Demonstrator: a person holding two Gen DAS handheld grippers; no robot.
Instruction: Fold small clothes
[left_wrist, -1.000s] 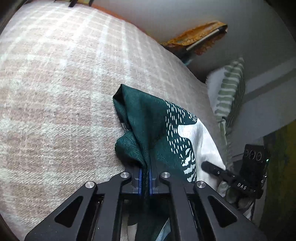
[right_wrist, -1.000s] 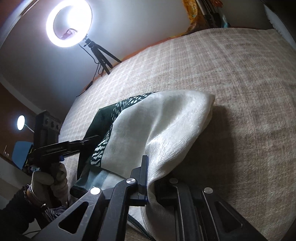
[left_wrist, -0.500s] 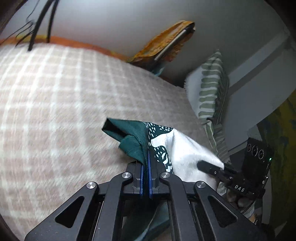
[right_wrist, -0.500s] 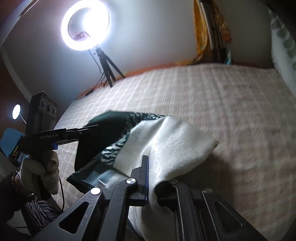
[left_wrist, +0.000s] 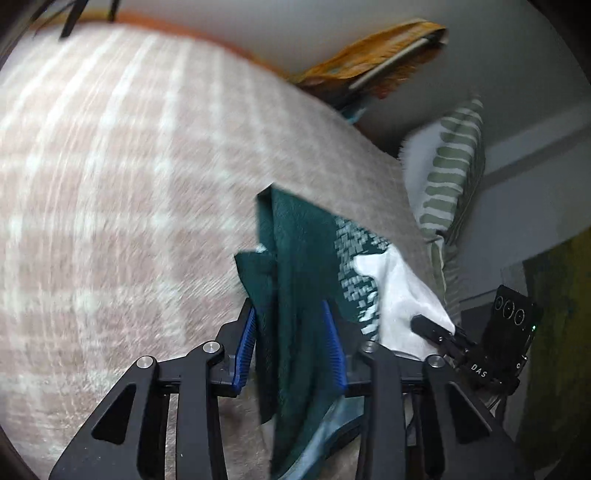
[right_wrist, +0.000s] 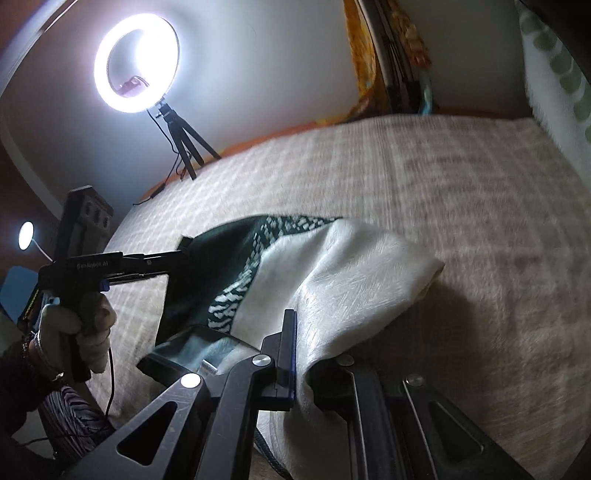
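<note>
A small garment, dark green (left_wrist: 295, 258) with a white-patterned band and a white part (right_wrist: 351, 266), hangs over the checked beige blanket (left_wrist: 110, 184). My left gripper (left_wrist: 289, 309) is opening. The green edge hangs loose between its blue pads (left_wrist: 246, 343), which stand apart. In the right wrist view the left gripper (right_wrist: 173, 260) sits at the garment's left edge, held by a gloved hand (right_wrist: 74, 332). My right gripper (right_wrist: 301, 354) is shut on the white part, which drapes over and hides its right finger. In the left wrist view the right gripper's tip (left_wrist: 421, 323) pinches the white corner.
A lit ring light on a tripod (right_wrist: 136, 62) stands at the bed's far edge. A green-striped white pillow (left_wrist: 447, 177) leans at the right. Orange fabric and dark objects (left_wrist: 369, 59) lie by the wall. A small lamp (right_wrist: 26, 236) glows at the left.
The left jaws, clamped on the green edge before, have come apart. Both grippers have moved and risen a little, and the garment hangs differently between them.
</note>
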